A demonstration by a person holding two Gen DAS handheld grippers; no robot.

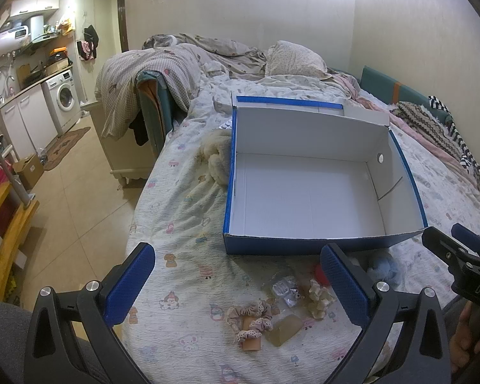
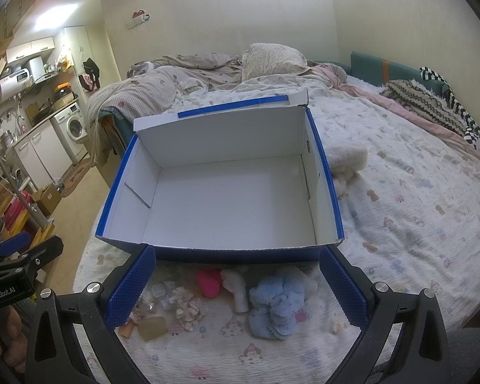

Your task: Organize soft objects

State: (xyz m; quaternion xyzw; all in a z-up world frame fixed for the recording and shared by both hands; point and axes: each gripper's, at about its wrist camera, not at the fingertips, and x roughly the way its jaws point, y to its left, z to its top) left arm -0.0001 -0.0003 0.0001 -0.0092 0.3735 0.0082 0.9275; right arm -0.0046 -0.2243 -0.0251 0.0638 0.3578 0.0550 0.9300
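Both tongs hang wide open with nothing in them: my left tongs over the near-left of the pile, my right tongs over its right half. I take the blue shoebox as my landmark; it sits open and empty on the bed, its long axis running away from me. All the small soft things lie on the bedsheet just this side of its near wall. The fluffy blue plush is in front of the box's near-right corner, squarely between my right fingers, so that hand is nearer. A pink plush and white plush piece lie just left of it. The beige scrunchie lies lower-left, under my left tongs. A cream fleece bundle lies against the box's far side wall.
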